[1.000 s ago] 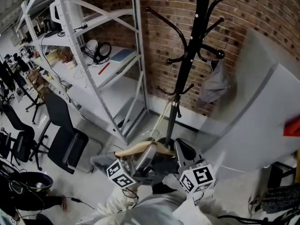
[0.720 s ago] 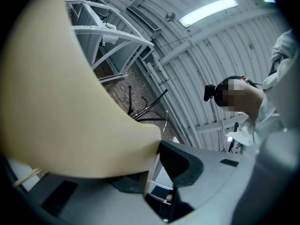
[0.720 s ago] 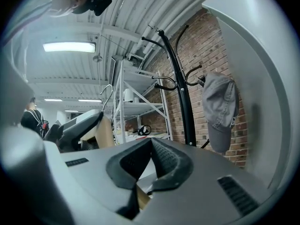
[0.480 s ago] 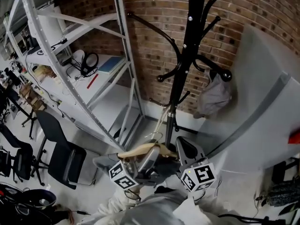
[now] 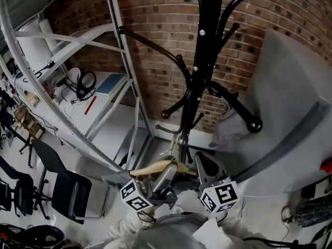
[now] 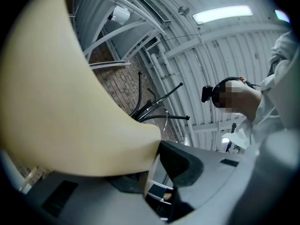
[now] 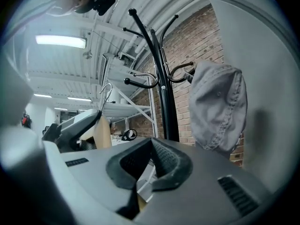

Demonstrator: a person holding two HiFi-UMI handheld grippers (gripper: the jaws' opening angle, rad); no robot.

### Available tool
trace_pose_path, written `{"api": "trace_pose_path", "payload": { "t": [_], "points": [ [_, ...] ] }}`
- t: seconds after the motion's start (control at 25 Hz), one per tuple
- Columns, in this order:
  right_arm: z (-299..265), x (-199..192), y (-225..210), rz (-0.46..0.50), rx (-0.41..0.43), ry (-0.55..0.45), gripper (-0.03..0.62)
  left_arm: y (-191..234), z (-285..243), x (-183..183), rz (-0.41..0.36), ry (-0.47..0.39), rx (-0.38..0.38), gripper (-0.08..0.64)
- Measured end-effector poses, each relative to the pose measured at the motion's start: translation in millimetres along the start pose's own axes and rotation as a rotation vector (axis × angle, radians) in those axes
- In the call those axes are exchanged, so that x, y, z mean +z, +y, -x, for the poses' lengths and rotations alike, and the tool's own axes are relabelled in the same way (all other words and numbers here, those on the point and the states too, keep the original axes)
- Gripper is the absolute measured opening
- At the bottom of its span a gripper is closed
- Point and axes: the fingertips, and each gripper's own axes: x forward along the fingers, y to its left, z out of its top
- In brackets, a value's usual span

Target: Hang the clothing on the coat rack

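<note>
The black coat rack [image 5: 199,61] stands against the brick wall, and a grey garment [image 5: 231,128] hangs from one of its right hooks. Just before the rack's pole I hold a wooden hanger [image 5: 155,167] with a metal hook. My left gripper [image 5: 163,173] is shut on it; in the left gripper view the hanger [image 6: 70,102] fills the left side, pressed between the jaws [image 6: 157,149]. My right gripper [image 5: 199,165] is at the hanger's right end, its pads [image 7: 150,163] closed over a tan sliver. Grey cloth [image 5: 111,179] shows under the hanger's left end.
A white metal shelving unit [image 5: 124,87] stands left of the rack, with headphones [image 5: 85,82] on a shelf. A black office chair [image 5: 70,191] is at lower left. A large grey panel [image 5: 290,102] leans at the right, close behind the rack.
Both grippers and the hanger have come closer to the coat rack, which now looms larger and more central. The grip on the hanger looks the same.
</note>
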Motion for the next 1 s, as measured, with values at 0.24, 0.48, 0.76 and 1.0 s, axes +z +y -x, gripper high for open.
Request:
{"api": "trace_pose_path", "payload": {
  "t": [0.24,0.48,0.76,1.0],
  "points": [
    [-14,9,-18,0.018,-0.053,-0.024,0.023,17,-14,8,0.033,0.006,-0.043,0.106],
    [-16,16,-30,0.022,-0.156,-0.043,0.024,19,-27,19,0.079,0.040,-0.118,0.106],
    [-4,42,-34,0.084,-0.301,-0.066,0.023,10,-40,36,0.131,0.077,-0.218,0.106],
    [15,60,-44,0.125,-0.434,-0.087,0.024,4,-51,58,0.160,0.069,-0.293,0.104]
  ]
}}
